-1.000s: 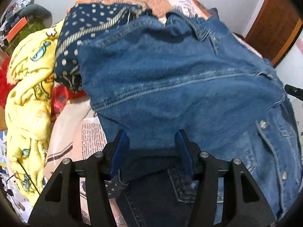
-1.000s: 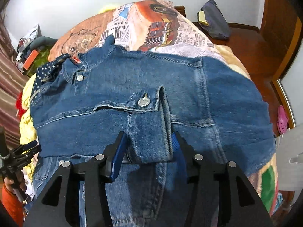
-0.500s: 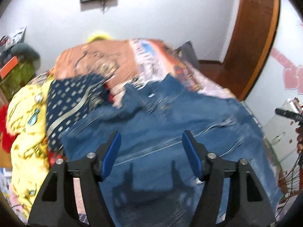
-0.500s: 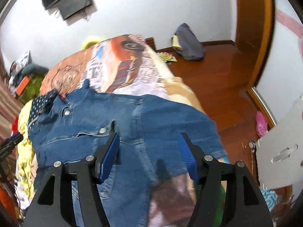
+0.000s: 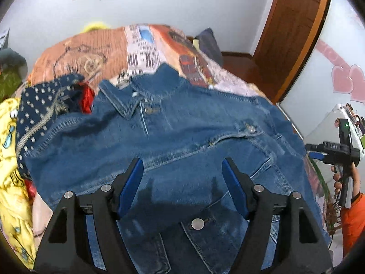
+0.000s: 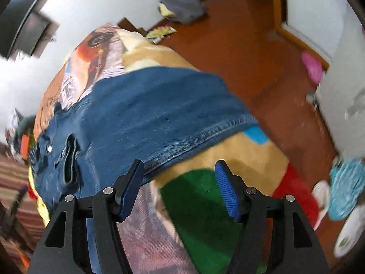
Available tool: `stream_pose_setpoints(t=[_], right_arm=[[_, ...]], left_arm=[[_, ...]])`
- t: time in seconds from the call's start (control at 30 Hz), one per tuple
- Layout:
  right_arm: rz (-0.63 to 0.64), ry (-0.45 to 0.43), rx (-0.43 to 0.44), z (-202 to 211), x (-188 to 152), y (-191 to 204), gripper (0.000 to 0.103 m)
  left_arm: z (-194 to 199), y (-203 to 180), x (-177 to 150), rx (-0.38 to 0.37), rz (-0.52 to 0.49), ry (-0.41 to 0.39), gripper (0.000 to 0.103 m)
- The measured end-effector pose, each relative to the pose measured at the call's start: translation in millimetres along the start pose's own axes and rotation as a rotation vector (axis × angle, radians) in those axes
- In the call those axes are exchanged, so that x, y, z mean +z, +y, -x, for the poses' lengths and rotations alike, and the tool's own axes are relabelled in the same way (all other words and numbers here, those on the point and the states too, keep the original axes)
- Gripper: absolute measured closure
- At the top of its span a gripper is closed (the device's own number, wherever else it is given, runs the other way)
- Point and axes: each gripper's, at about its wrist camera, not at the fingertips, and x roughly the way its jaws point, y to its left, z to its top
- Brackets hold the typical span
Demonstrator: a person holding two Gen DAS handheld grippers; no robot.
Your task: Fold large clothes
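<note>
A blue denim jacket (image 5: pixel 182 137) lies on the bed with its sleeves folded across the body and its collar at the far side. My left gripper (image 5: pixel 182 173) is open and empty above the jacket's near part. The jacket also shows in the right wrist view (image 6: pixel 148 114), blurred, with its hem edge near the bed's side. My right gripper (image 6: pixel 179 175) is open and empty, off the jacket's hem over the patterned blanket (image 6: pixel 205 205). The right gripper also shows in the left wrist view (image 5: pixel 330 150), held in a hand at the right edge.
A navy dotted garment (image 5: pixel 43 105) and a yellow printed garment (image 5: pixel 9 159) lie left of the jacket. The printed bedspread (image 5: pixel 91 52) reaches the far wall. The wooden floor (image 6: pixel 251 57) lies right of the bed, with a grey bag (image 6: pixel 180 4) and a pink slipper (image 6: pixel 311 66).
Both grippers let go of the folded jacket sleeves, opened and drew back and up. The right gripper swung right, past the jacket's hem toward the bed's side.
</note>
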Motion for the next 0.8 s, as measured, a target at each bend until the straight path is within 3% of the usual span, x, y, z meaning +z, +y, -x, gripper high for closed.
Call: stream_pose_setpoints(t=[0.17, 0.4, 0.5, 0.57, 0.7, 0.8], right_arm=[[-0.140, -0.030, 0.074, -15, 18, -17, 0.040], [-0.170, -0.096, -0.013, -31, 38, -9, 0.045], [-0.113, -0.129, -0.092, -25, 40, 1, 0.058], [-0.050, -0.156, -0.148, -18, 39, 10, 0.072], [0.081, -0.251, -0.207, 10, 36, 32, 0.084], [0.153, -0.342, -0.189, 40, 37, 58, 0.088]], left_arm=[[-15, 5, -8, 0.006, 0.032, 0.051, 0.033], [-23, 9, -17, 0.006, 0.061, 0.082, 0.033], [-22, 6, -21, 0.024, 0.046, 0.076, 0.033], [-20, 4, -23, 0.028, 0.036, 0.069, 0.033], [-16, 1, -26, 0.044, 0.009, 0.057, 0.033], [-11, 0, -27, 0.049, -0.007, 0.046, 0.033]])
